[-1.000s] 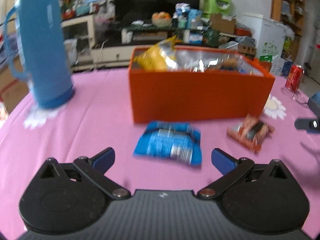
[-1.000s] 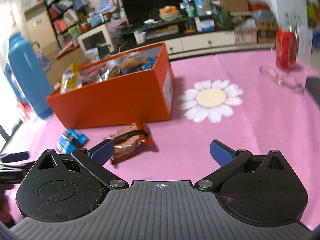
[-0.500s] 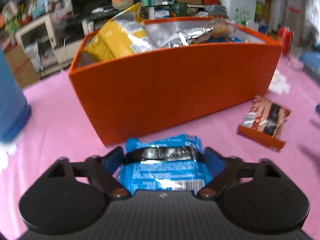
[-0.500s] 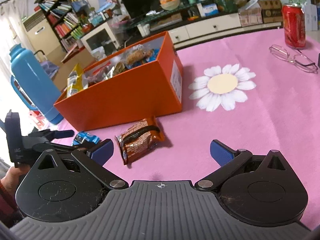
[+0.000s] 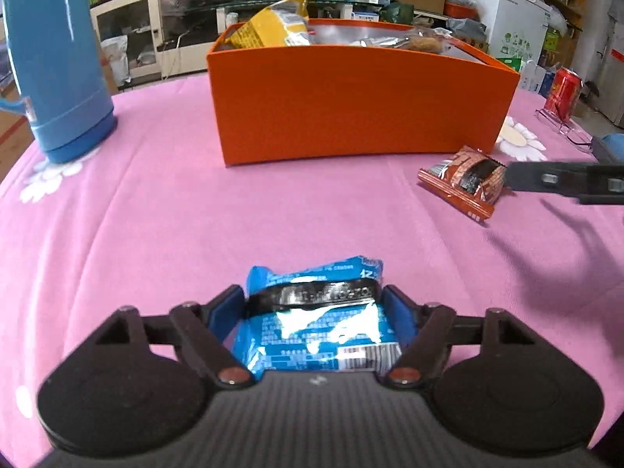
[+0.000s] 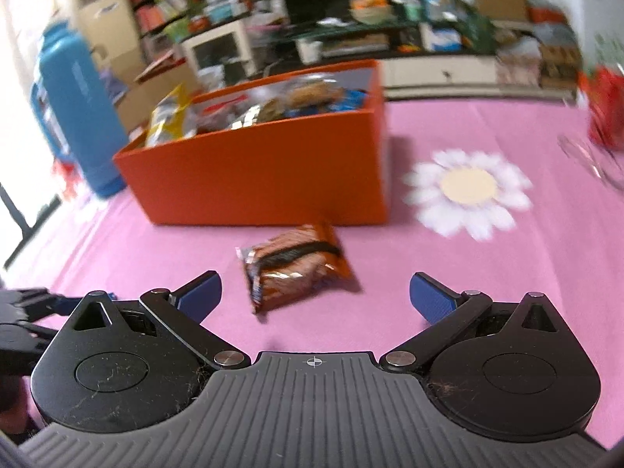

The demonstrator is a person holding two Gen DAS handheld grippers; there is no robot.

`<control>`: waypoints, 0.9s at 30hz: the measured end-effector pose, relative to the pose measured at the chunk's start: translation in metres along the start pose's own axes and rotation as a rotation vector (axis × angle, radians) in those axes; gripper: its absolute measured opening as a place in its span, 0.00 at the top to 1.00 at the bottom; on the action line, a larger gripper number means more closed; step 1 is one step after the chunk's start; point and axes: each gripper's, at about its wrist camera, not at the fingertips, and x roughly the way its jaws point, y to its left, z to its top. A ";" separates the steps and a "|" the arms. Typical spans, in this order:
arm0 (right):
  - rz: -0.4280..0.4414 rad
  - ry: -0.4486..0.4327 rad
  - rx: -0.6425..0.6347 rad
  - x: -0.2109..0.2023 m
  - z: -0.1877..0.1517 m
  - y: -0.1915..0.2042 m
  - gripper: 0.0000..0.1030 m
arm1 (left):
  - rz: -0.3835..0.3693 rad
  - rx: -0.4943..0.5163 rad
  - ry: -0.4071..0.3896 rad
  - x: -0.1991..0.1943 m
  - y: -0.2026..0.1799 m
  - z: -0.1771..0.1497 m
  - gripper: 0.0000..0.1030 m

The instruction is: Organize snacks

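My left gripper (image 5: 314,308) is shut on a blue snack packet (image 5: 316,331) and holds it over the pink tablecloth, back from the orange box (image 5: 358,105). The box holds several snack bags, a yellow one (image 5: 273,27) at its left end. An orange-brown snack packet (image 5: 464,179) lies on the cloth right of the box front; it also shows in the right wrist view (image 6: 292,269). My right gripper (image 6: 316,296) is open and empty, just short of that packet, and one of its fingers (image 5: 561,181) reaches in beside the packet in the left wrist view. The orange box (image 6: 273,175) stands behind it.
A tall blue thermos (image 5: 50,58) stands on the table at the left. A red can (image 5: 563,91) and a pair of glasses (image 5: 565,128) sit at the far right. White daisy prints (image 6: 468,191) mark the cloth. Cluttered shelves and a TV stand lie beyond the table.
My left gripper closed on the blue packet and drew back from the box with it. My right gripper moved forward toward the orange-brown packet, still open.
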 end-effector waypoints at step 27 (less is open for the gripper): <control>-0.007 0.091 -0.182 0.014 -0.031 0.031 0.15 | -0.009 0.016 -0.033 0.004 -0.003 -0.002 0.20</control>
